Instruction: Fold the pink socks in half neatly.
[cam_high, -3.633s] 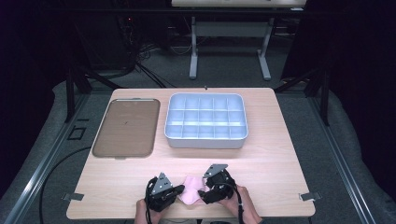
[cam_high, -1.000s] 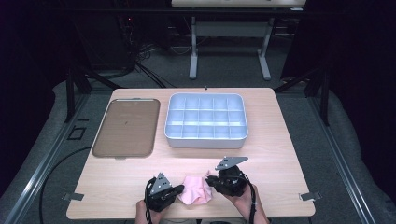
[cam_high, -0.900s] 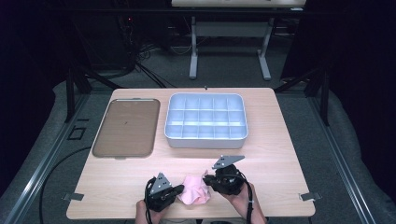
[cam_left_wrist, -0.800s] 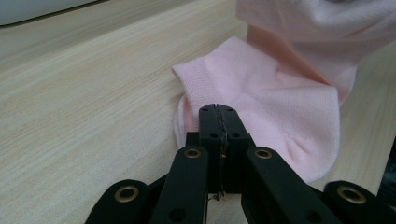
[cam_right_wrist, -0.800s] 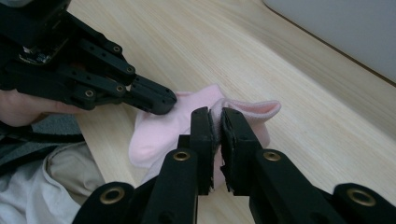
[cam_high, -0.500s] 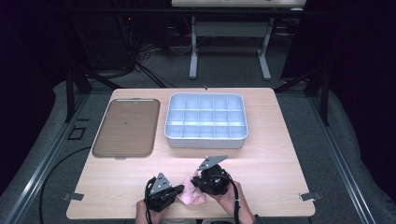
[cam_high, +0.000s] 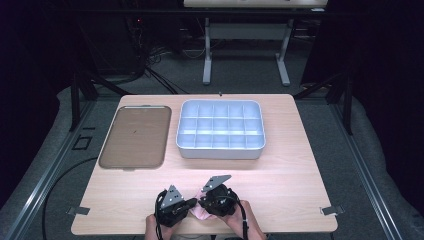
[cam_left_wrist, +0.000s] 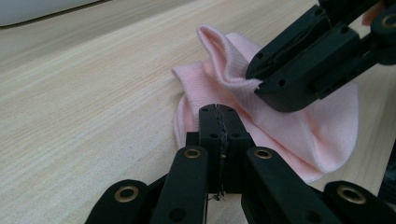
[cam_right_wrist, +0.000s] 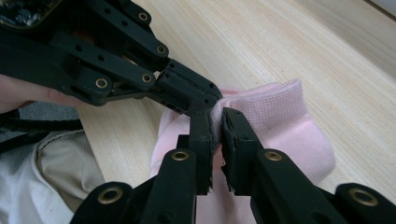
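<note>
A light wooden table (cam_high: 300, 165) fills the centre of the frame, standing on grey carpet (cam_high: 380, 165). At the top centre, the white legs of another desk (cam_high: 245, 40) stand. Dark curtains close off the upper left and right corners.

Tray (cam_high: 134, 137) left of compartment box (cam_high: 221, 130), sock (cam_high: 200, 214) near front edge, seemingly

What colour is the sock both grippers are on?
Pale pink sock, plain ribbed knit; clearest in the left gripper view.
</note>
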